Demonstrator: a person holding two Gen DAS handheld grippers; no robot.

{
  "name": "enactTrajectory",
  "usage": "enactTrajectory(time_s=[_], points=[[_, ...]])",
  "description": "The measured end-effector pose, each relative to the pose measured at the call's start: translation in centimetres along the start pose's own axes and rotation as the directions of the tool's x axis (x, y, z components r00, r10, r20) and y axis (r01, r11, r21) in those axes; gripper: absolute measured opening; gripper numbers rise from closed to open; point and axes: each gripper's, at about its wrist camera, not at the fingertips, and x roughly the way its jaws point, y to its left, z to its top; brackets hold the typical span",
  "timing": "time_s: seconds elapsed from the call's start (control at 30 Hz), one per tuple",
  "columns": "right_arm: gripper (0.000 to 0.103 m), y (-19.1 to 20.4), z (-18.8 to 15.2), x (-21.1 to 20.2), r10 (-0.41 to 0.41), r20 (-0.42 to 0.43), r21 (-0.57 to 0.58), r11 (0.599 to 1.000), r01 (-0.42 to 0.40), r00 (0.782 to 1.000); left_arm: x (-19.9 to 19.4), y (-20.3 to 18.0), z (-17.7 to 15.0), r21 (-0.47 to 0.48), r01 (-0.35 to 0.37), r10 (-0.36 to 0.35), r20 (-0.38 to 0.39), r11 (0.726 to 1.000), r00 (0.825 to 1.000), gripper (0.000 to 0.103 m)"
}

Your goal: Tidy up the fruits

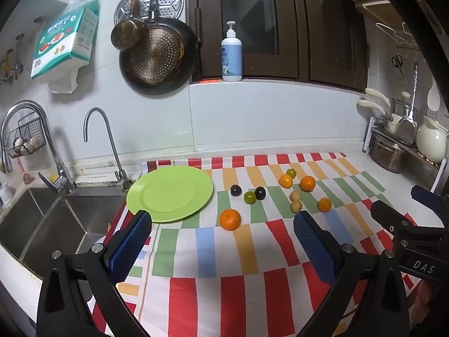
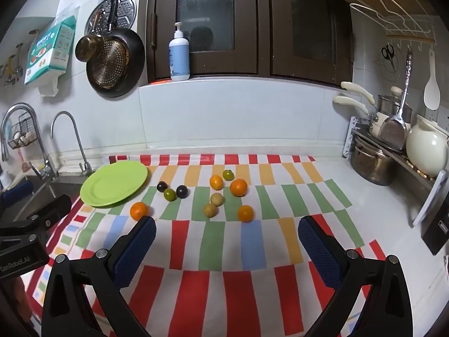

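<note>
Fingers of both the left gripper (image 1: pixel 221 226) and right gripper (image 2: pixel 227 231) are spread, gripping nothing. Fruits (image 2: pixel 216 192) lie scattered mid-table; green plate (image 1: pixel 171 192) near the sink-side edge holds nothing. Only the right view shows the wall rack (image 2: pixel 404 28).

Lime-green plate (image 1: pixel 171 193), orange fruits (image 1: pixel 230 219), multicoloured checked cloth (image 1: pixel 252 252), blue-padded tongs (image 1: pixel 221 236)

Soap bottle (image 1: pixel 231 53) on sill; pans (image 1: pixel 157 56) hang left
</note>
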Motion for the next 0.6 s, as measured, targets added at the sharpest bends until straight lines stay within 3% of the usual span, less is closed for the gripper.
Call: enactTrajectory(time_s=[0.6], points=[[0.102, 0.28, 0.24, -0.01, 0.004, 0.017, -0.008, 1.000, -0.004, 1.000, 0.15, 0.28, -0.16, -0.005, 0.001, -0.001, 0.007, 1.000, 1.000, 0.103]])
